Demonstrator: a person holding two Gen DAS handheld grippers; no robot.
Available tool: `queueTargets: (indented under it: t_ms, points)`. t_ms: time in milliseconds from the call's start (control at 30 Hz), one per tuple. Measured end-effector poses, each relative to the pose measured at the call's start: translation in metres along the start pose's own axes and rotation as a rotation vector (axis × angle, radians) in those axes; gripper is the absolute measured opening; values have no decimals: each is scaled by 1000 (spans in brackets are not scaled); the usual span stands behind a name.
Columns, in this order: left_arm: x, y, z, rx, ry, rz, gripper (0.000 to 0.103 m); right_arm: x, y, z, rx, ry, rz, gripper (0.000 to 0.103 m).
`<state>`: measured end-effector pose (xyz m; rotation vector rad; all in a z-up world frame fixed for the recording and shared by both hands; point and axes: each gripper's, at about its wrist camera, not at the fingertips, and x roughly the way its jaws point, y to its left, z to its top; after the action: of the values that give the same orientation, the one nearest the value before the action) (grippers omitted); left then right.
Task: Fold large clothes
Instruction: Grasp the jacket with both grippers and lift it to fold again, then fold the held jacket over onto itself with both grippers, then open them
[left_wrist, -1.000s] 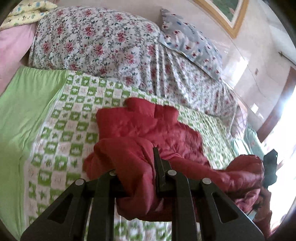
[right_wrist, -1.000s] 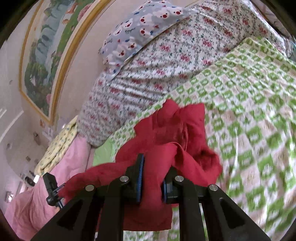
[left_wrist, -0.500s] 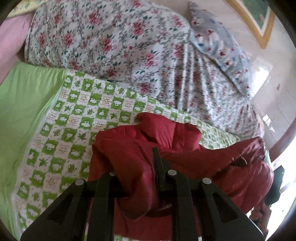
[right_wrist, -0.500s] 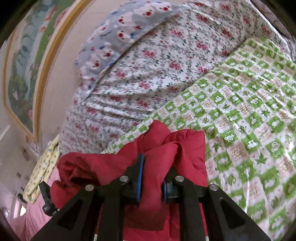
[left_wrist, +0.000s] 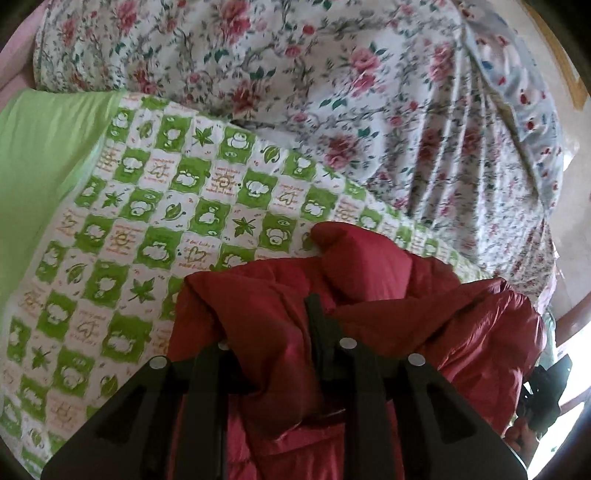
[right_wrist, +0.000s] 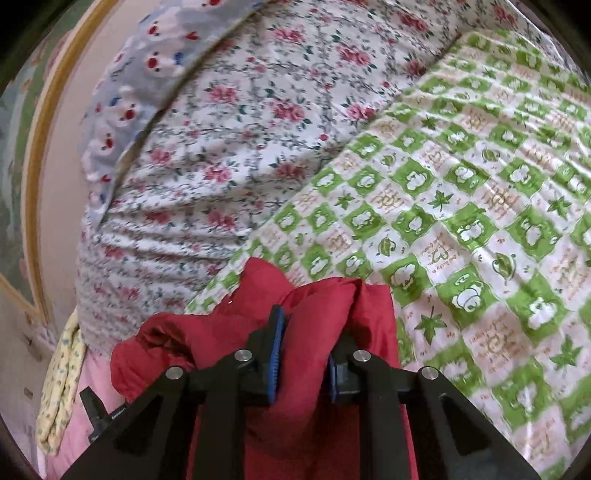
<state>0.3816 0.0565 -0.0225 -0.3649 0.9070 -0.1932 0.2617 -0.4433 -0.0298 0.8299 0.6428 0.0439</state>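
A red padded jacket (left_wrist: 369, 295) lies bunched on a green-and-white checked bedspread (left_wrist: 147, 221). My left gripper (left_wrist: 273, 339) is shut on a thick fold of the jacket; the cloth hides the left finger. My right gripper (right_wrist: 303, 350) is shut on another fold of the jacket (right_wrist: 317, 317), which bulges between its blue-padded fingers (right_wrist: 276, 354). The right gripper also shows at the right edge of the left wrist view (left_wrist: 546, 391), and the left gripper at the lower left of the right wrist view (right_wrist: 96, 413).
A floral quilt (left_wrist: 295, 74) is heaped at the head of the bed, with a grey-blue pillow (right_wrist: 140, 74) above it. A plain green sheet (left_wrist: 37, 166) lies to the left. A framed picture (right_wrist: 33, 147) hangs on the wall. Pink bedding (right_wrist: 74, 406) lies beside.
Both grippers have carried the jacket forward toward the floral quilt and lower to the bedspread. The held folds now lie over the rest of the jacket. Both stay shut.
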Motion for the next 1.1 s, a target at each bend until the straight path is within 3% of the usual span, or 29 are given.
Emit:
queueTargets:
  t_ms: [500, 567, 767, 933, 1100]
  points:
    - [33, 13, 8, -46, 34, -37, 22, 42, -22, -3, 37, -5, -34, 18]
    - [22, 14, 8, -59, 26, -64, 25, 44, -24, -2, 46, -3, -35, 18]
    - [-38, 2, -5, 31, -55, -70, 40, 49, -22, -3, 41, -10, -46, 18]
    - [-86, -13, -28, 103, -125, -119, 42, 50, -23, -3, 50, -26, -66, 18]
    - [-86, -50, -63, 224, -52, -190, 42, 57, -19, 4, 47, -10, -86, 19]
